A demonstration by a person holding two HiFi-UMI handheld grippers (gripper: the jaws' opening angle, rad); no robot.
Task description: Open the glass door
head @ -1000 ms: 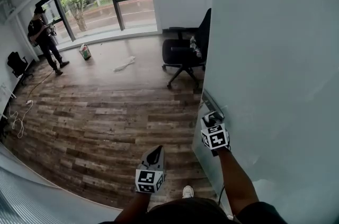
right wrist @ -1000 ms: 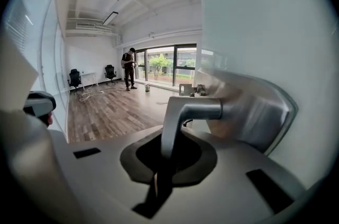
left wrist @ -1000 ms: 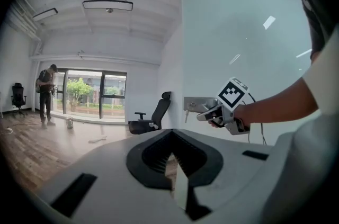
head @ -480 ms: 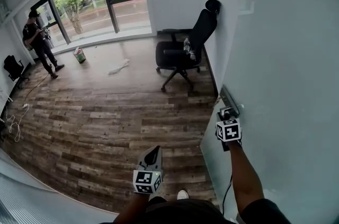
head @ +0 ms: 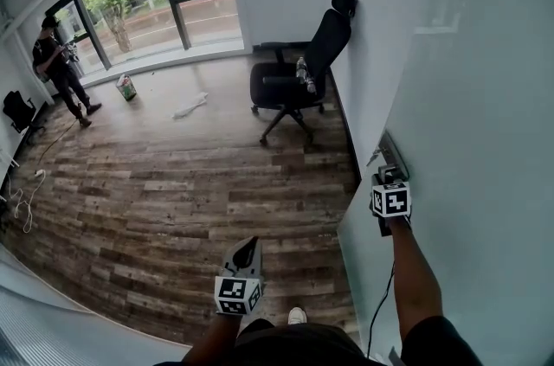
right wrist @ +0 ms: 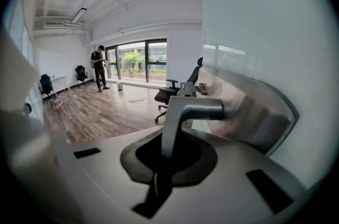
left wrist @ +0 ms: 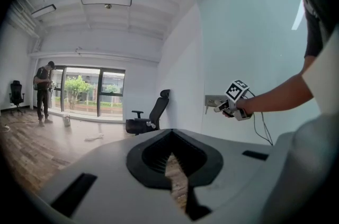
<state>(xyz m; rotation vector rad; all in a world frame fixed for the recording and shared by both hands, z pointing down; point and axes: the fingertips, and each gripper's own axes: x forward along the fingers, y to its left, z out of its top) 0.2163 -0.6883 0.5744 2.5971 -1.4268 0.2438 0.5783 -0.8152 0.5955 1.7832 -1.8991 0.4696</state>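
The frosted glass door (head: 467,96) fills the right side of the head view. Its metal lever handle (head: 391,157) sits on a plate at the door's edge. My right gripper (head: 386,179) is shut on that lever. In the right gripper view the lever (right wrist: 183,112) bends down between the jaws, with the door (right wrist: 254,32) close on the right. My left gripper (head: 245,248) hangs low over the wooden floor, well left of the door, its fingers meeting in a point with nothing in them. The left gripper view shows the right gripper (left wrist: 225,106) at the handle plate (left wrist: 212,100).
A black office chair (head: 290,83) stands against the white wall just past the door's edge. A person (head: 54,66) stands by the big window at far left. A small bag (head: 126,86), a white cloth (head: 190,105) and cables (head: 26,191) lie on the wooden floor.
The door's edge has swung to the right with my right gripper on its handle, uncovering the whole chair and the wall behind it. The left gripper has barely shifted.
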